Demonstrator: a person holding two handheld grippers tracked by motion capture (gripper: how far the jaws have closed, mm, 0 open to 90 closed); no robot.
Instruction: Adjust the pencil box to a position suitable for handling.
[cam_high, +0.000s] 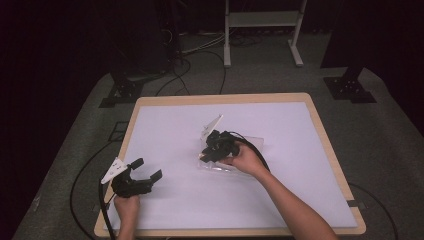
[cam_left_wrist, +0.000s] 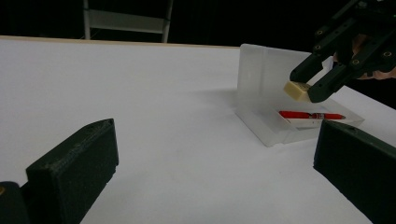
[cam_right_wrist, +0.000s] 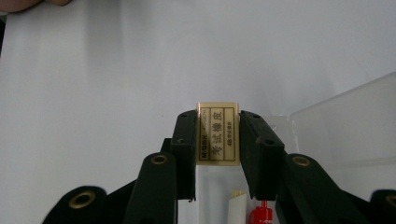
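— Eraser (cam_right_wrist: 217, 133) first, please. Where is it?

— My right gripper (cam_left_wrist: 306, 91) pinches it tight from both sides, just above the open clear box (cam_left_wrist: 261, 74). I hold it there because I think it goes into the box, next to the red pen (cam_left_wrist: 310, 115) lying in the tray part.

— Tell me big things first.

— The room is dark, with a grey floor (cam_high: 390, 140) and a white metal stand (cam_high: 262, 30) at the back. Next comes the table (cam_high: 330, 150), wood at the edge, with a white sheet (cam_high: 165, 130) on top. Then the box, lid standing up. Then the pen, then the little eraser.

— And your other hand?

— My left gripper (cam_high: 150, 170) rests near my side of the table, jaws wide apart, holding nothing, well away from the box. It waits so it won't bump anything.
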